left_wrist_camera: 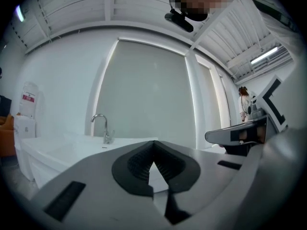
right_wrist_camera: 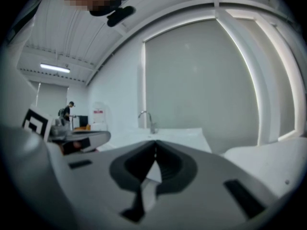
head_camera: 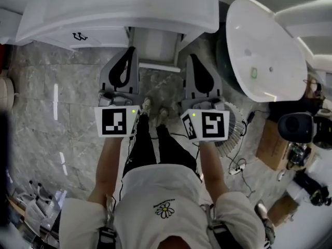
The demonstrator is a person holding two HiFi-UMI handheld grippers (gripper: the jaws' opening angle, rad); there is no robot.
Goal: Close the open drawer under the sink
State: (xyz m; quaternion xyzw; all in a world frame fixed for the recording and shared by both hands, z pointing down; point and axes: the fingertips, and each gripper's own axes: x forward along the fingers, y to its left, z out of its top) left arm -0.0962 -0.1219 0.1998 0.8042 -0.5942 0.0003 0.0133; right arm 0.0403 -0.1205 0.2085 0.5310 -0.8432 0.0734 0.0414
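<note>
In the head view a white sink counter (head_camera: 119, 9) spans the top. Under its front edge a white drawer (head_camera: 154, 48) sticks out towards me. My left gripper (head_camera: 128, 52) is held just left of the drawer and my right gripper (head_camera: 192, 58) just right of it, both pointing at the cabinet. Each has its jaws together with nothing between them. The left gripper view looks level over the shut left gripper (left_wrist_camera: 153, 145) to the sink top (left_wrist_camera: 72, 147) and its chrome faucet (left_wrist_camera: 100, 126). The right gripper view shows the shut right gripper (right_wrist_camera: 155, 146) and the same faucet (right_wrist_camera: 147, 121).
A white oval tub (head_camera: 264, 51) stands close on the right. Cardboard boxes (head_camera: 272, 144), a round wire fan (head_camera: 231, 134) and a power strip with cables (head_camera: 236, 167) lie on the marble floor at the right. My own feet (head_camera: 154, 110) stand before the drawer. A person (right_wrist_camera: 67, 111) is far off.
</note>
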